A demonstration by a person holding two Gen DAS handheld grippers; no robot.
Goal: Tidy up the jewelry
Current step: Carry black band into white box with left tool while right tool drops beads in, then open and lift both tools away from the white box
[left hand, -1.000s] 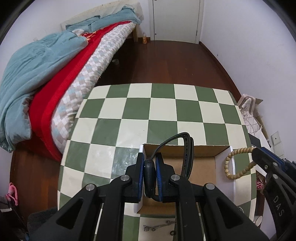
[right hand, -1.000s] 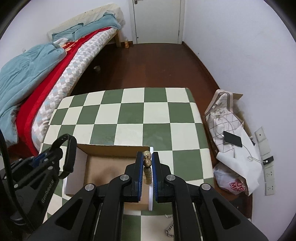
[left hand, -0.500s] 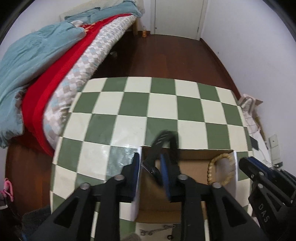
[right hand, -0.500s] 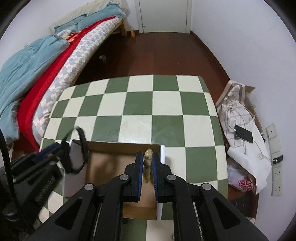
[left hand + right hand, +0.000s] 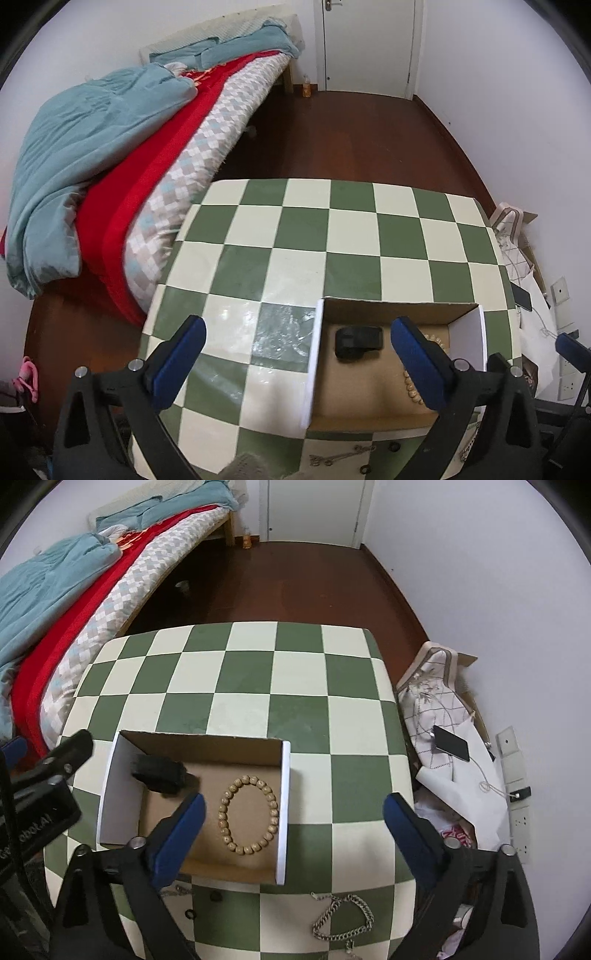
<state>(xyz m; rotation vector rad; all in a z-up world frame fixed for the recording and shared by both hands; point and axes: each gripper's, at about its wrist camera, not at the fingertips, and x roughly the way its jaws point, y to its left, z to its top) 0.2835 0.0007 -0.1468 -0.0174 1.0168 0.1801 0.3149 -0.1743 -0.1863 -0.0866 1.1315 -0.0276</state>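
Two pieces of jewelry already lie in the cardboard box (image 5: pixel 192 801), which sits on the green and white checkered bench (image 5: pixel 258 686) in the lower middle of the right wrist view. I go from big to small. This open box has white outer walls and a brown floor, so I judge it is the collecting place for the task.

Next is the left gripper (image 5: pixel 295 363), low in its own view. Its jaws are opening and nothing is between them; one blue pad stands over the bench and the other over the box. The right gripper (image 5: pixel 291 834) is the same: jaws opening, wide apart, nothing pinched, with the box's right wall below the gap.

Inside the box, a black wristband (image 5: pixel 159 773) lies at the upper left corner, and a wooden bead bracelet (image 5: pixel 248 814) lies flat as a round loop at the right side, apart from the band.

Outside, near the bottom edge, a silver chain (image 5: pixel 343 917) and some small dark rings (image 5: pixel 190 914) wait on the bench, probably next to be collected.
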